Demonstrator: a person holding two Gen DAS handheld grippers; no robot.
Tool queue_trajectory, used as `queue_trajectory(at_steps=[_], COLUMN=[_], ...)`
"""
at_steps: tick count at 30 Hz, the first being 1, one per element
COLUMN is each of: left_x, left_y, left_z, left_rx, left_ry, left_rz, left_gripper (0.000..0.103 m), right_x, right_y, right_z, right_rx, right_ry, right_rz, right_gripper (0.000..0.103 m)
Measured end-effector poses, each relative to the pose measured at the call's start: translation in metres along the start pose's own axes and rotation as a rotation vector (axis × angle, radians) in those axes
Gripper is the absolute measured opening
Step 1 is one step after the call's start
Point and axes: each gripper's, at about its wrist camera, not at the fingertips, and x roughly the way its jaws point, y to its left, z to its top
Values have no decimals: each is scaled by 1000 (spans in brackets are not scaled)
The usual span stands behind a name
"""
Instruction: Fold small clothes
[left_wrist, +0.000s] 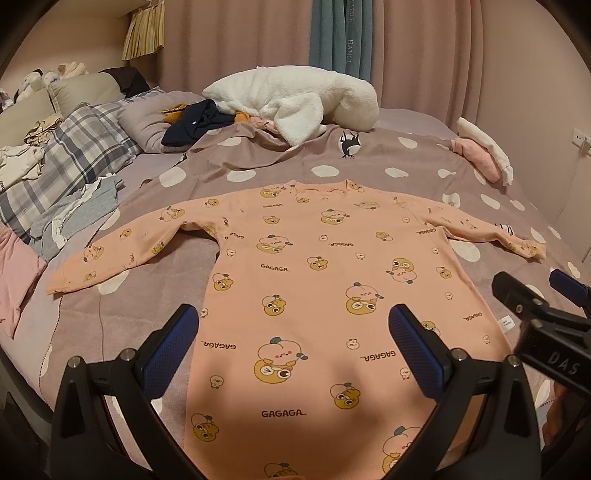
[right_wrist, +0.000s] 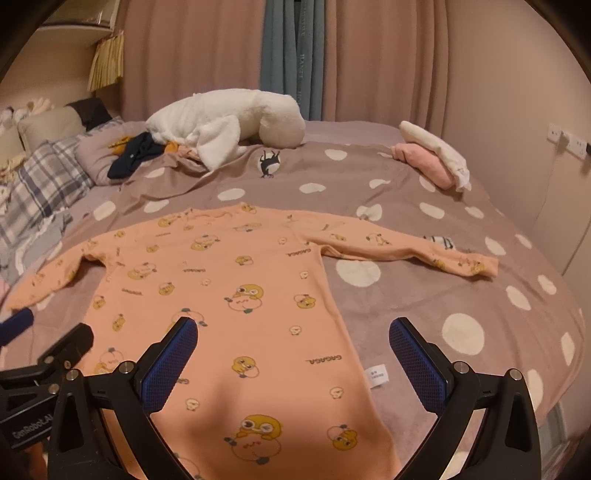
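Note:
A peach long-sleeved child's top (left_wrist: 314, 266) with yellow cartoon prints and "GAGAGA" lettering lies flat on the bed, both sleeves spread out sideways. It also shows in the right wrist view (right_wrist: 229, 280). My left gripper (left_wrist: 295, 321) is open and empty, hovering over the top's lower body. My right gripper (right_wrist: 293, 332) is open and empty, above the top's lower right side near its white side label (right_wrist: 376, 376). The right gripper also shows at the right edge of the left wrist view (left_wrist: 532, 295), and the left gripper at the left edge of the right wrist view (right_wrist: 48, 332).
The bed has a mauve cover with white dots (left_wrist: 325, 171). A white plush toy (left_wrist: 295, 99) and a dark garment (left_wrist: 195, 122) lie at the back. Folded pink and white clothes (right_wrist: 432, 158) sit at the back right. Plaid pillows and loose clothes (left_wrist: 74, 173) lie at the left.

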Motion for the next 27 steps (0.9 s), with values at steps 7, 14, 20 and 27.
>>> queue_trajectory(at_steps=[7, 14, 20, 27], left_x=[-4, -23, -40, -47], left_y=[9, 32, 62, 70], left_z=[2, 6, 10, 10], left_rx=[-11, -46, -138, -177], left_ry=[-21, -87, -171, -226], left_rz=[-12, -24, -6, -46], left_gripper=[103, 103, 103, 103], right_x=[-4, -9, -10, -11], right_y=[-10, -16, -16, -18], right_z=[-1, -1, -4, -4], right_rx=[31, 31, -1, 4], right_ry=[-5, -29, -35, -39], right_rz=[-13, -38, -50, -68], right_gripper=[103, 103, 103, 103])
